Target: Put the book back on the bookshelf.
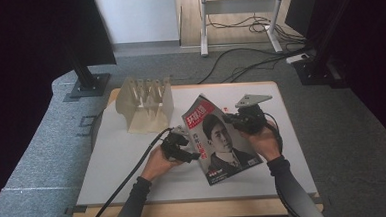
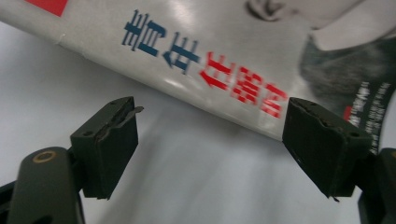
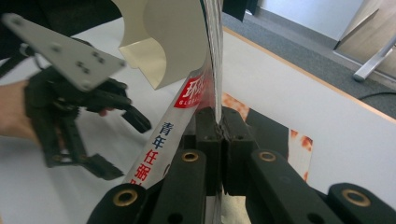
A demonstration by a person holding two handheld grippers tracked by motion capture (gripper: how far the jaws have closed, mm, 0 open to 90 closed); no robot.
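Observation:
A magazine (image 1: 221, 139) with a portrait cover is held up off the white table (image 1: 135, 184), tilted on edge. My right gripper (image 1: 231, 120) is shut on its right edge; in the right gripper view the jaws (image 3: 220, 119) pinch the thin pages (image 3: 205, 84). My left gripper (image 1: 191, 156) stands open at the magazine's left edge. In the left gripper view the cover (image 2: 210, 56) with blue and red characters runs just past the two spread pads (image 2: 112, 135), which do not press on it. The right gripper view also catches the left gripper (image 3: 119, 144).
A cream slotted file rack (image 1: 145, 103) stands at the table's back left, behind the magazine (image 3: 154, 42). Another printed sheet or magazine (image 3: 299, 140) lies flat under the raised one. Black stands and cables sit on the floor beyond.

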